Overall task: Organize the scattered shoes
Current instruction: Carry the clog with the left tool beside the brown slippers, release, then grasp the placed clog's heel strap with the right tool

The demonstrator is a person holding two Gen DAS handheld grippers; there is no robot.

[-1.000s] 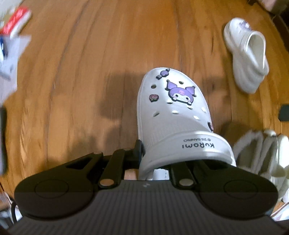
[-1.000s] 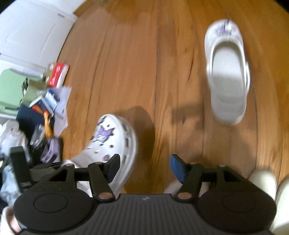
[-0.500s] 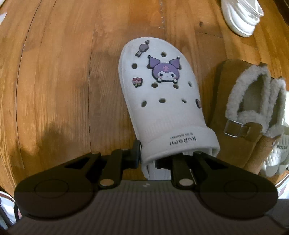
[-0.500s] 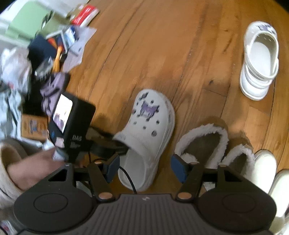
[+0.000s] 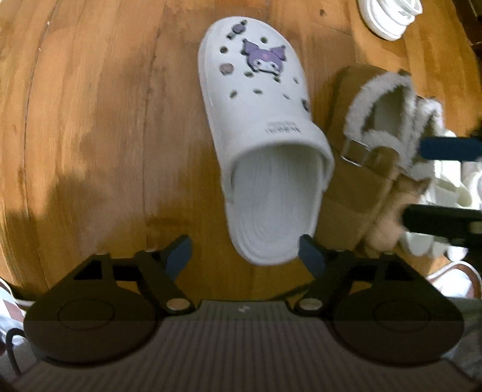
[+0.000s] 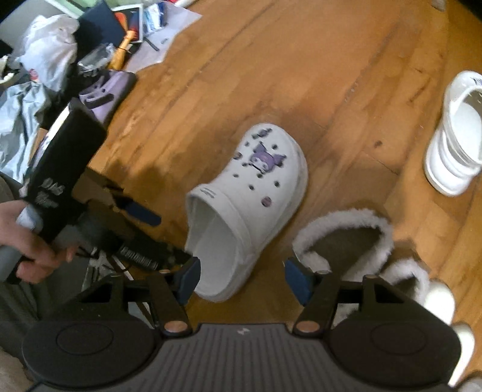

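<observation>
A white clog with a purple cartoon charm (image 5: 265,135) (image 6: 256,193) lies upright on the wood floor, toe pointing away, right beside a pair of tan fur-lined slippers (image 5: 346,187) (image 6: 343,229). My left gripper (image 5: 245,256) is open, its fingers either side of the clog's heel and not gripping it. My right gripper (image 6: 243,279) is open and holds nothing, hovering just behind the clog's heel and the slippers. A second white clog (image 6: 455,135) (image 5: 388,18) lies apart, farther off to the right.
A hand (image 6: 33,241) holds the left gripper's handle at the left of the right wrist view. A pile of clutter (image 6: 54,54) with bags, papers and a purple shoe (image 6: 105,87) sits far left. White shoes (image 5: 446,193) lie beyond the slippers.
My left gripper has opened, let go of the charm clog and pulled back; the clog now rests on the floor next to the slippers. The right gripper has moved in closer.
</observation>
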